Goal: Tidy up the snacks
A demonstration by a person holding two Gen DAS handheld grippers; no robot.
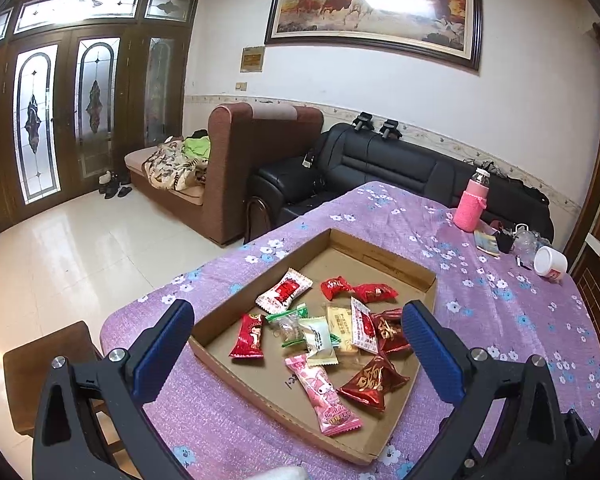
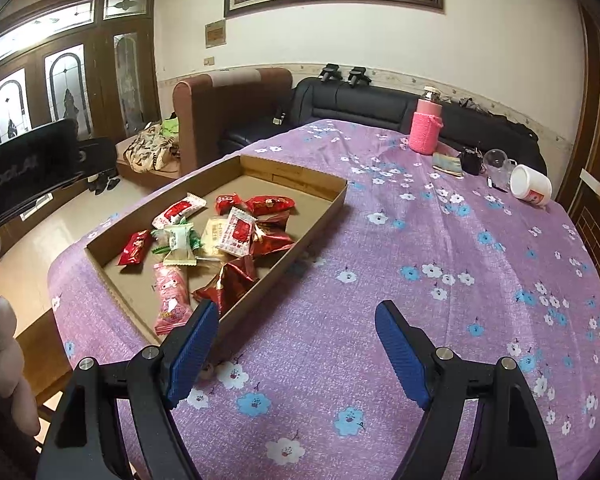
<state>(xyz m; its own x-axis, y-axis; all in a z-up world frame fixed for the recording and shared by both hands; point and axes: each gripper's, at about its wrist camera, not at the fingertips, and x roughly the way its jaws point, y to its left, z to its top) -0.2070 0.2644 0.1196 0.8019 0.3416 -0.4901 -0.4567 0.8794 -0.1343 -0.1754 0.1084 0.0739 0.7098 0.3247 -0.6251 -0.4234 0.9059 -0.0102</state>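
We held our left gripper (image 1: 298, 334) over the cardboard tray (image 1: 384, 258) with its jaws wide open and holding nothing. The snacks (image 1: 320, 330) lay piled inside the tray on the purple surface (image 2: 440, 240). Our right gripper (image 2: 294, 346) hung just right of the tray, jaws open and empty too.

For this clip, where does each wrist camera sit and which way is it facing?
Left wrist: above the table's near edge, looking over the cardboard tray of snacks toward the sofas; its open left gripper frames the tray.
Right wrist: to the tray's right, facing bare purple tablecloth; open right gripper, fingers of a hand at left.
Shared: tray, pink bottle, white cup.
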